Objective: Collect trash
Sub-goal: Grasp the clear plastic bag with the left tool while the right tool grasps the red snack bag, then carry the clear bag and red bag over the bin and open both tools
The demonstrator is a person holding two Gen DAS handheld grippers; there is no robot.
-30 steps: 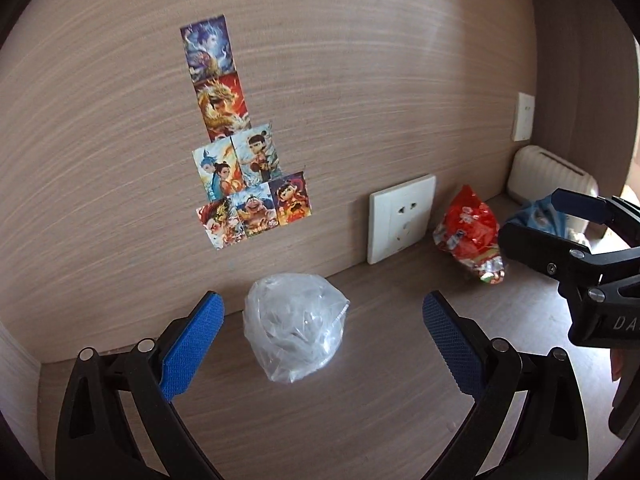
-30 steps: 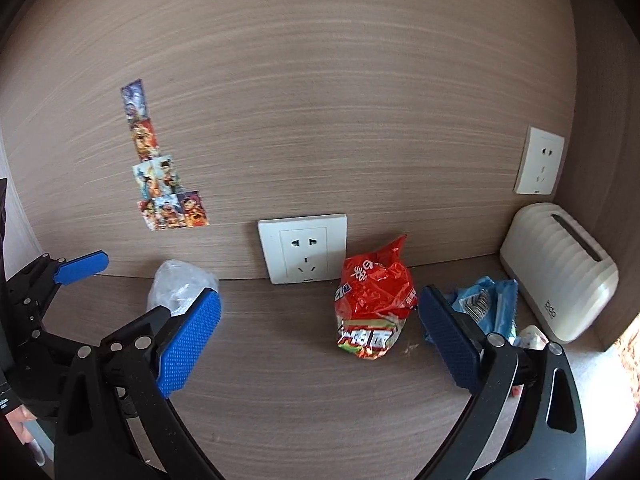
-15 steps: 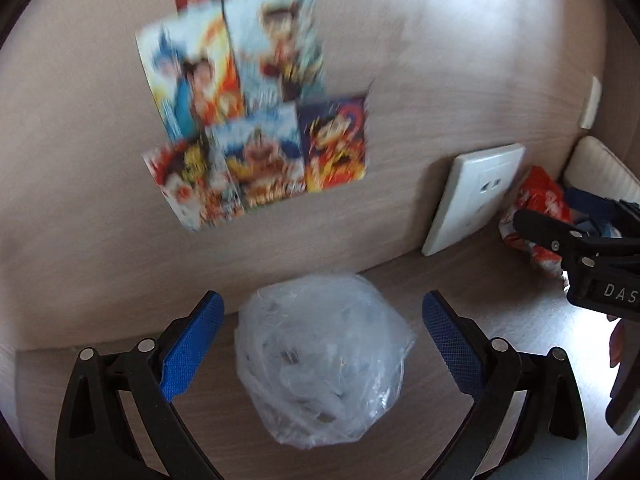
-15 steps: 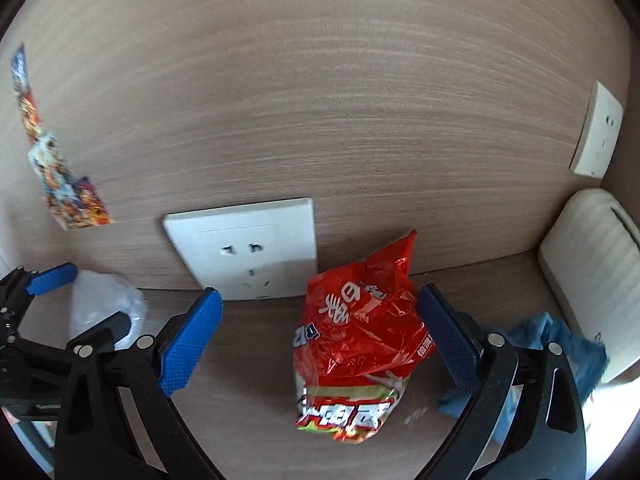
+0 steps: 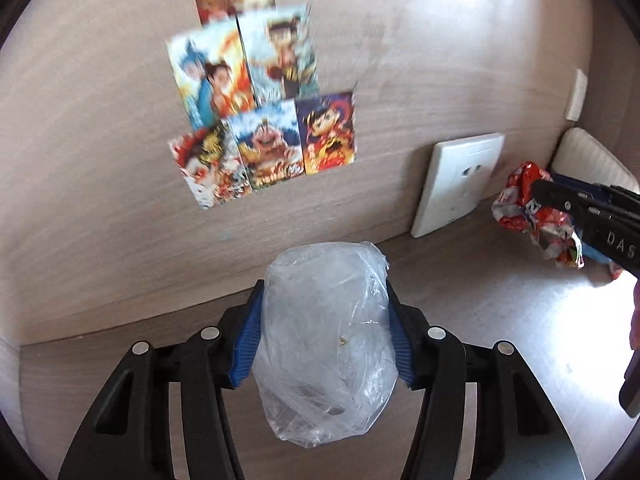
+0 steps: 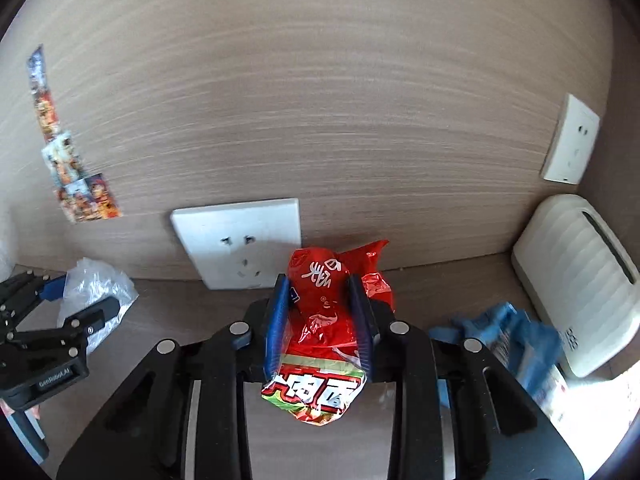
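Both tongs had just been closing, each with trash between its pads. Our left gripper [image 5: 324, 344] pinched the clear bag [image 5: 326, 340], a crumpled plastic bundle, with the blue pads [image 5: 246, 350] pressed into its sides. Our right gripper [image 6: 322, 324] pinched the red wrapper [image 6: 320, 320], squeezing it narrow at the middle, so that its printed lower end hung out below the pads [image 6: 276, 328].

We take the socket [image 6: 240, 240] on the wood wall [image 6: 320, 100] as our landmark. The wrapper sat just right of the socket, close to the wall. The bag lay to the socket's left on the desk [image 6: 160, 312], also near the wall, with the left gripper [image 6: 52, 320] reaching it from the left edge of the right wrist view. In the left wrist view the right gripper [image 5: 580, 212] crossed in front of the wrapper [image 5: 532, 216], right of the socket [image 5: 460, 184].

Further right of the socket lay a blue packet [image 6: 508, 336], blurred, and beyond it a ribbed white box [image 6: 576, 284] stood in the corner. A second socket [image 6: 570, 140] sat higher on the wall above that box. Left of the first socket, higher up the wall, a cluster of cartoon stickers [image 5: 260, 120] was stuck above the bag.
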